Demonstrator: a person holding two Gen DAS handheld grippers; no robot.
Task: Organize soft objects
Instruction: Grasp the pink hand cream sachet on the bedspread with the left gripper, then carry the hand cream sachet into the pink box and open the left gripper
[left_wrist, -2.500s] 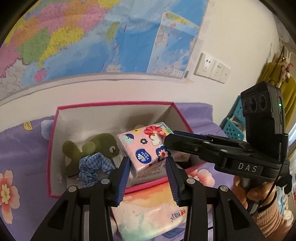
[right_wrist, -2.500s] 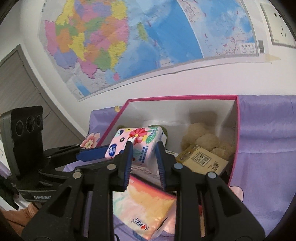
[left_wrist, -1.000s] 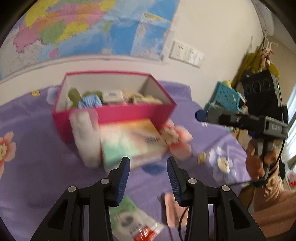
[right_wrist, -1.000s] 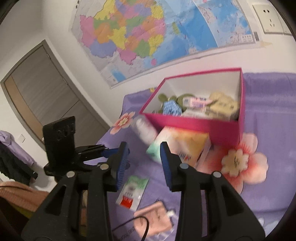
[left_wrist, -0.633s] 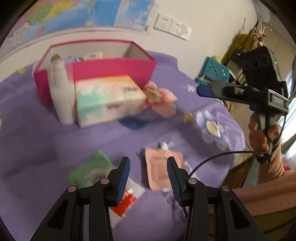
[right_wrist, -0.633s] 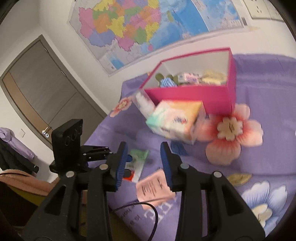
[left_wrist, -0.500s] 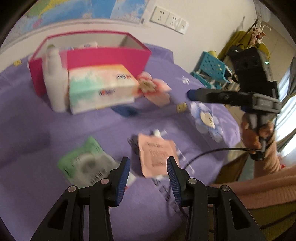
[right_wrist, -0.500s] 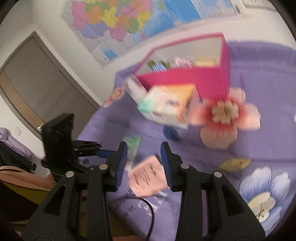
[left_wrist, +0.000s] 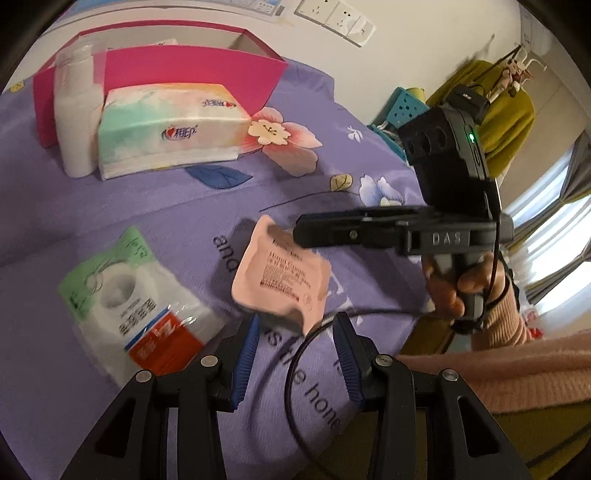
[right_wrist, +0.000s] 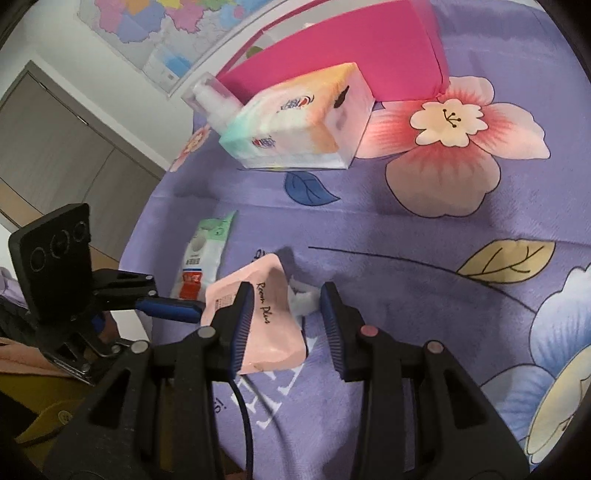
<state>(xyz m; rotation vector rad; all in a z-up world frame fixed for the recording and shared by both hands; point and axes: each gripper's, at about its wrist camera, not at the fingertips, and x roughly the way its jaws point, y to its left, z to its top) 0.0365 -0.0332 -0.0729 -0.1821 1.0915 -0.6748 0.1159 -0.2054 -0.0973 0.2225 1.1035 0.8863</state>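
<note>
A soft pink pouch (left_wrist: 282, 273) lies on the purple flowered cloth (left_wrist: 184, 206). My left gripper (left_wrist: 295, 350) stands open just short of the pouch's near edge, and nothing is pressed between its blue pads. My right gripper (left_wrist: 301, 234), held by a hand in a pink sleeve, reaches in from the right over the pouch's far corner. In the right wrist view the pink pouch (right_wrist: 266, 314) lies partly between the fingers of my right gripper (right_wrist: 288, 321), which is open and not pressing on it. My left gripper (right_wrist: 192, 310) points at the pouch's left edge.
A green-and-white packet (left_wrist: 125, 302) lies left of the pouch. Farther back stand a pastel tissue pack (left_wrist: 166, 133), a white bottle (left_wrist: 74, 110) and the pink box (left_wrist: 184, 70). A black cable (left_wrist: 295, 373) loops near the cloth's front edge. A teal basket (left_wrist: 402, 107) sits beyond the right edge.
Both grippers have dropped and tilted down toward the cloth. The pink pouch now sits close to both sets of fingers, and the pink box has slid to the top of both views.
</note>
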